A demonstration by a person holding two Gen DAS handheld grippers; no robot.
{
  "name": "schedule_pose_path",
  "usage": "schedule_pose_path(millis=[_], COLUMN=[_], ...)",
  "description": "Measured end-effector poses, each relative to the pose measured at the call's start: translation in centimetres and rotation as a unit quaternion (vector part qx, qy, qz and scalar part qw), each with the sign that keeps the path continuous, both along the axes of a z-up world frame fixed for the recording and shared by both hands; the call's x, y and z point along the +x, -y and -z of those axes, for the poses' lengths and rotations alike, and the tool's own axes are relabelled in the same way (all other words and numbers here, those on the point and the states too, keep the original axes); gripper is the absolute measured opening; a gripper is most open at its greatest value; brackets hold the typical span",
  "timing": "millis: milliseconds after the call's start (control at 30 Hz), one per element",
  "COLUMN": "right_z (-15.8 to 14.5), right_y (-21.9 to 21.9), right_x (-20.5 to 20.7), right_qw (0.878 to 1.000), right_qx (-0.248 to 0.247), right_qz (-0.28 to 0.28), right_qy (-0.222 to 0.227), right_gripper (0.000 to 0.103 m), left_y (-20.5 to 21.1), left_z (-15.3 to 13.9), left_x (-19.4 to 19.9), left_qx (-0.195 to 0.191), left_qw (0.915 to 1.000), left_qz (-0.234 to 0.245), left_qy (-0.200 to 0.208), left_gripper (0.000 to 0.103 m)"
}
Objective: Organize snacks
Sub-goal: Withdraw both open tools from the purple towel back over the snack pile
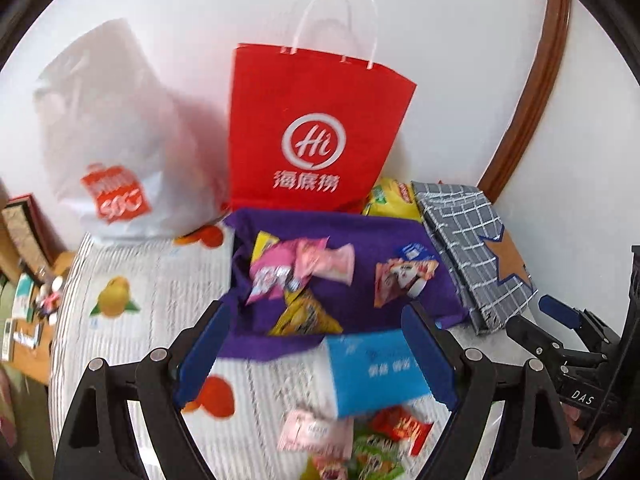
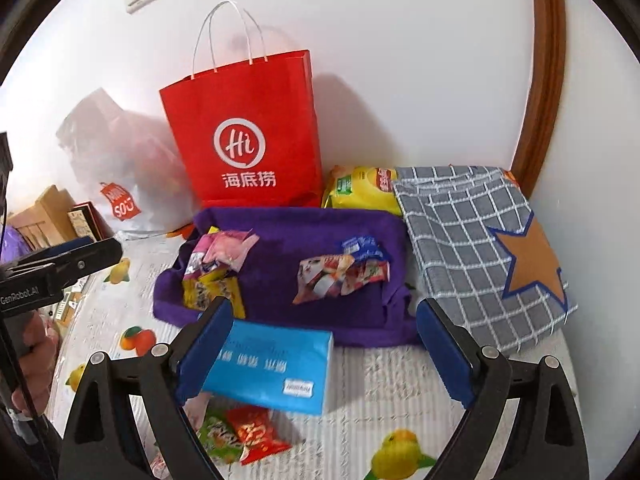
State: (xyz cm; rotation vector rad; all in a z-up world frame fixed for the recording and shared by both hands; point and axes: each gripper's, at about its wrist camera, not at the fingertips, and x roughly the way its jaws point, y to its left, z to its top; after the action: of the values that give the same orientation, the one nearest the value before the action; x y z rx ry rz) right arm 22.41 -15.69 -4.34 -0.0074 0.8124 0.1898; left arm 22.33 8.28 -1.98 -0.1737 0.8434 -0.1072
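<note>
A purple fabric tray [image 1: 360, 236] [image 2: 280, 316] lies on the fruit-print tablecloth and holds pink packets [image 1: 304, 268] [image 2: 228, 248], a yellow packet [image 1: 304, 316] and a white-orange packet [image 1: 404, 280] [image 2: 340, 276]. In front of it lie a blue tissue pack [image 1: 372, 372] [image 2: 272, 368] and loose red [image 1: 404, 428] [image 2: 256, 436] and green snack packets [image 2: 216, 436]. My left gripper [image 1: 316, 354] [image 2: 104, 250] hovers open above the tissue pack, gripping nothing. My right gripper [image 2: 324, 354] [image 1: 532, 316] is open over the cloth to the right and holds nothing.
A red paper bag [image 1: 316, 128] [image 2: 248, 136] and a white plastic bag [image 1: 116, 140] stand against the wall. A yellow chips bag [image 2: 360, 188] and a grey checked fabric box with a star [image 2: 472, 240] sit at the right. A hand [image 2: 36, 360] holds the left gripper.
</note>
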Motion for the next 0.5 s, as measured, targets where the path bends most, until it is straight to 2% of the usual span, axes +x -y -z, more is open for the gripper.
schedule_pose_path(millis=[67,167,233,367,433,500], right_z=[0.7,2.0,3.0,4.8,6.0,6.9], right_y=[0.0,-0.2,-0.4,-0.6,-1.2,-1.8], right_x=[-0.8,-2.1,-2.9,-4.1,-4.7,-5.3], right_qw=[1.0,1.0,1.0,0.998,0.997,0.997], right_qx=[0.004,-0.011,-0.015,0.022,0.02,0.01], right_qz=[0.0,0.005,0.006,-0.018,-0.029,-0.033], right_qy=[-0.007,-0.016,-0.025,-0.06,-0.069,-0.074], right_gripper=[0.09,0.079,0.078,0.069,0.063,0.061], left_y=[-0.4,-0.9,-1.2,-1.8,-2.1,-2.3], left_z=[0.4,1.1,1.6,3.1,4.0,4.7], left_x=[-1.3,-3.4,-4.5,-6.5,-7.3,-8.0], left_qx=[0.007,0.004,0.006,0.002,0.004,0.012], left_qw=[0.9999,0.9999,0.9997,0.9994,0.999,0.9985], left_qz=[-0.008,-0.014,-0.018,-0.024,-0.03,-0.035], left_qy=[-0.003,-0.009,-0.012,-0.026,-0.033,-0.039], left_gripper=[0.087,0.086,0.086,0.086,0.086,0.086])
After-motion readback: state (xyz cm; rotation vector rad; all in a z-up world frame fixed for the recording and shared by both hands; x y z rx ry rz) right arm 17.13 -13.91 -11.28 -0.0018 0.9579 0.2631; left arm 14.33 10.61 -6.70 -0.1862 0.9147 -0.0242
